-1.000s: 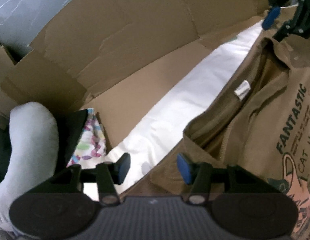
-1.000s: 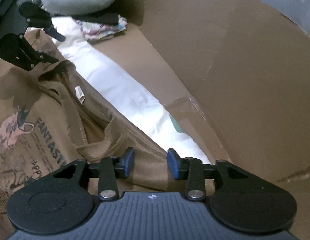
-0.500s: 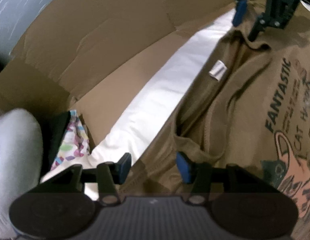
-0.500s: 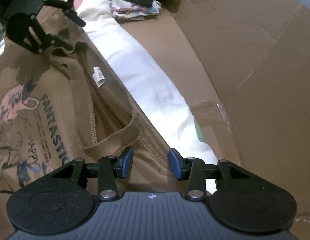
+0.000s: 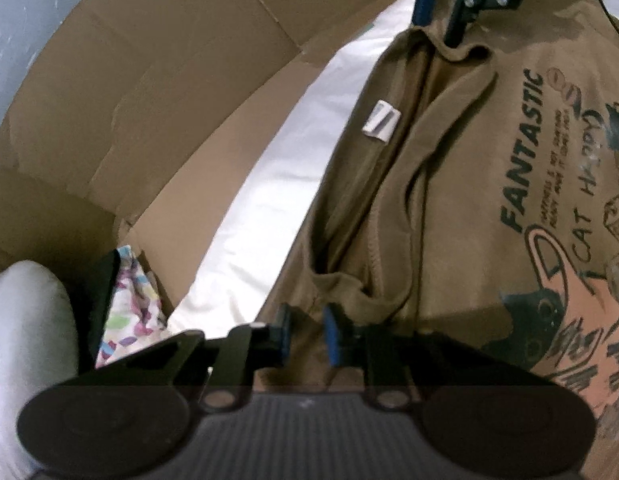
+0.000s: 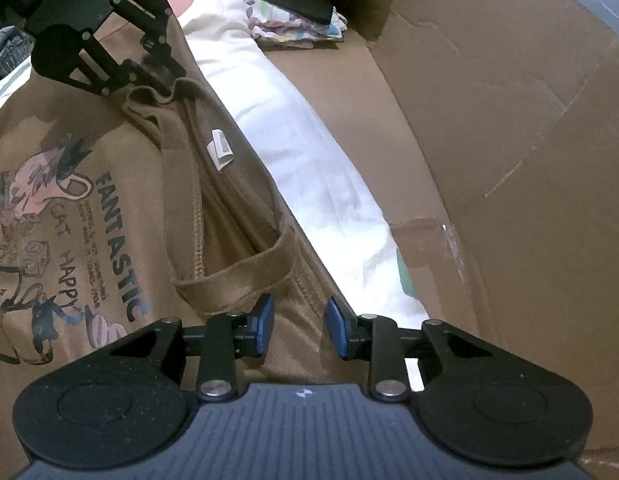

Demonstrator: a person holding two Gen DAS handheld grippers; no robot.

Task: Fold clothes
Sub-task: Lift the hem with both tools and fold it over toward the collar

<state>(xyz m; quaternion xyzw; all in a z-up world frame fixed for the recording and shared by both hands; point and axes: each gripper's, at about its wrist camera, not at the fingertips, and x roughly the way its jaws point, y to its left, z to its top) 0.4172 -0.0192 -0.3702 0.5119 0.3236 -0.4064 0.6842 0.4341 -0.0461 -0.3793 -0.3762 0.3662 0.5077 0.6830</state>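
A brown T-shirt point(image 5: 469, 200) printed with "FANTASTIC" and a cat lies spread on white bedding point(image 5: 269, 184), a white label point(image 5: 381, 122) showing inside its collar. My left gripper point(image 5: 307, 332) sits on the shoulder beside the collar. Its jaws are closing, narrow, with brown fabric between the pads. In the right wrist view the same shirt point(image 6: 109, 220) runs leftward. My right gripper point(image 6: 297, 328) rests over the other shoulder, jaws closing but still wide, with fabric between them. Each gripper shows in the other's view: right gripper point(image 5: 441, 20), left gripper point(image 6: 165, 76).
Flattened cardboard point(image 5: 149, 100) walls in the bedding along its far side. A grey cushion point(image 5: 25, 340), a black item point(image 5: 105, 292) and a colourful patterned cloth point(image 5: 129, 312) lie at one end. The bedding point(image 6: 309, 140) forms a bare white strip between shirt and cardboard point(image 6: 509, 120).
Both grippers have sunk onto the shirt's shoulders and rolled. The left jaws have narrowed markedly around the fabric. The right jaws have narrowed slightly.
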